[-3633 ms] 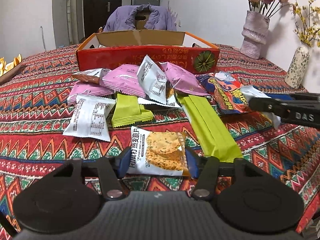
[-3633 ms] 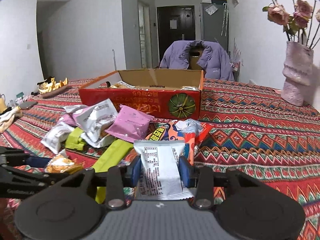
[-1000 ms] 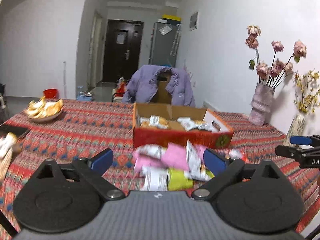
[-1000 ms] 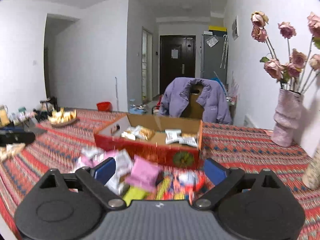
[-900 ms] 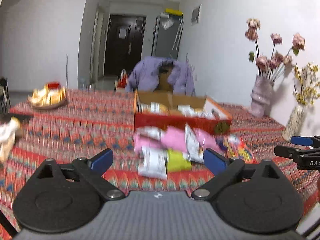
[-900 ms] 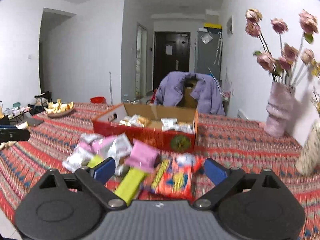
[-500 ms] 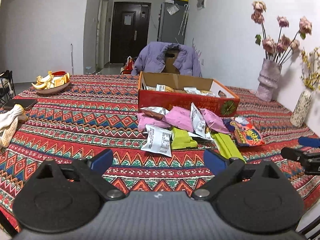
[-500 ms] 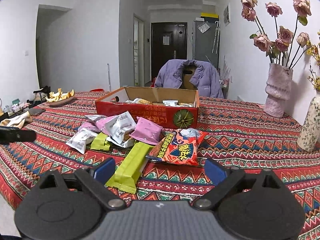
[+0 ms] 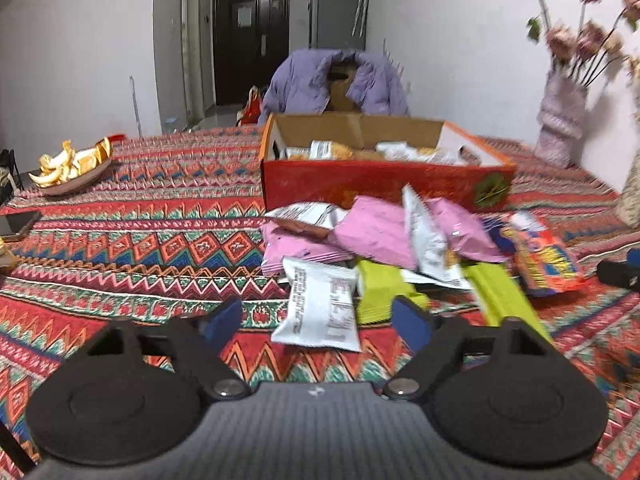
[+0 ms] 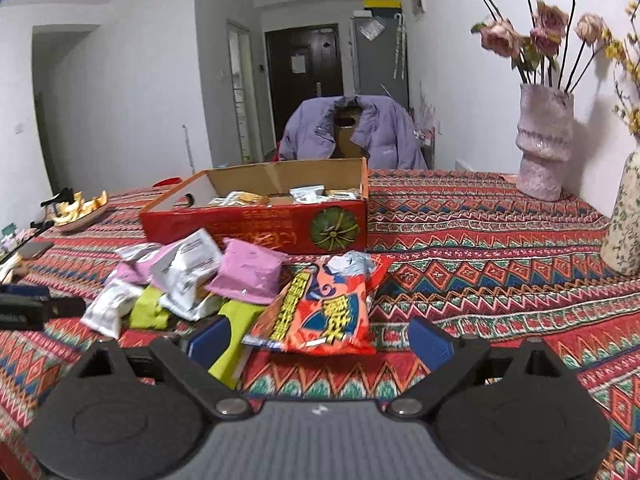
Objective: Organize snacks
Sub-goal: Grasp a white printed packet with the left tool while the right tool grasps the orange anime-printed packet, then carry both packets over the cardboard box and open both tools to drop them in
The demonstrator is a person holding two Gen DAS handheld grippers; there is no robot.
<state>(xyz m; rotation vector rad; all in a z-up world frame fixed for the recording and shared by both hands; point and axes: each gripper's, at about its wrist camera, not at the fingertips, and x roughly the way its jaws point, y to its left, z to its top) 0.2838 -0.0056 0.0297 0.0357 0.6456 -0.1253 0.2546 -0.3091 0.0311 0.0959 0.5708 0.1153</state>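
Observation:
A pile of snack packets lies on the patterned tablecloth in front of an open red cardboard box (image 9: 384, 184) that holds several packets; the box also shows in the right wrist view (image 10: 256, 224). My left gripper (image 9: 318, 320) is open and empty, low over the table, with a white packet (image 9: 320, 304) just ahead between its fingers. Pink packets (image 9: 376, 232) and green packets (image 9: 380, 288) lie behind it. My right gripper (image 10: 320, 340) is open and empty, right in front of a red and blue snack bag (image 10: 320, 312). A long green packet (image 10: 234, 332) lies by its left finger.
A pink vase with dried roses (image 10: 544, 148) and a speckled vase (image 10: 624, 216) stand at the right. A bowl of peels (image 9: 68, 168) sits at the far left. A chair with a purple jacket (image 10: 352, 128) stands behind the table.
Both grippers, earlier shut on packets, dropped them in the box and opened. They have since come down and forward toward the pile on the table.

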